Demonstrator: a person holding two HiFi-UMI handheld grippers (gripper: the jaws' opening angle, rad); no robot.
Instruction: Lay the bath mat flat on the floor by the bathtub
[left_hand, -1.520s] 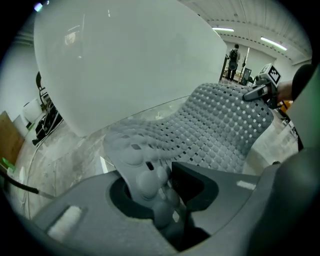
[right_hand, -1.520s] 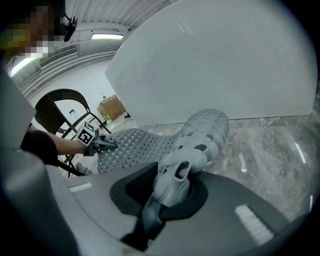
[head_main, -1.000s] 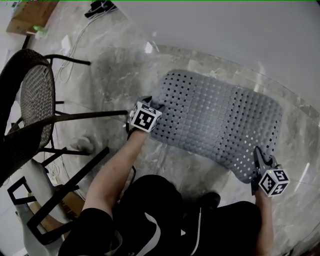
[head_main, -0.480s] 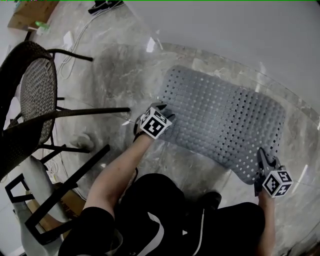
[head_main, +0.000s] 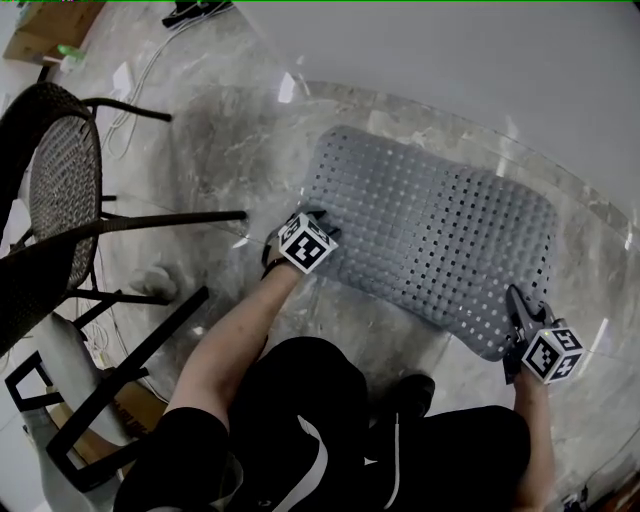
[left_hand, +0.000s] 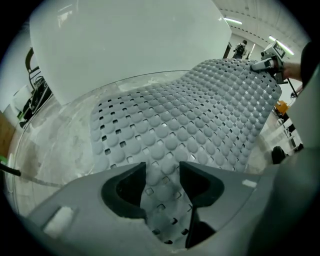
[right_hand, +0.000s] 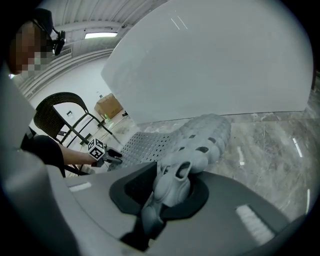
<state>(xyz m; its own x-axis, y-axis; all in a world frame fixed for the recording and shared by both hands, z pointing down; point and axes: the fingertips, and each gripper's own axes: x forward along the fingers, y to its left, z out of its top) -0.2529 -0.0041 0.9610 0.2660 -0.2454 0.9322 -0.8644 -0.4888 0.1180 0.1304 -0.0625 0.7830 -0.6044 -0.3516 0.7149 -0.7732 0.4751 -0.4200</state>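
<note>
The left tool slid along the bath mat, jaws closing slightly astride its edge.

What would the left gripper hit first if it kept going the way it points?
Most likely the mat. The left gripper points steeply down at it. Its jaws are apart and have just been closing a little, with the mat between them.

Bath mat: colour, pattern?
Grey rubber bath mat, covered in rows of round bumps and small square holes; left gripper view shows it best.
</note>
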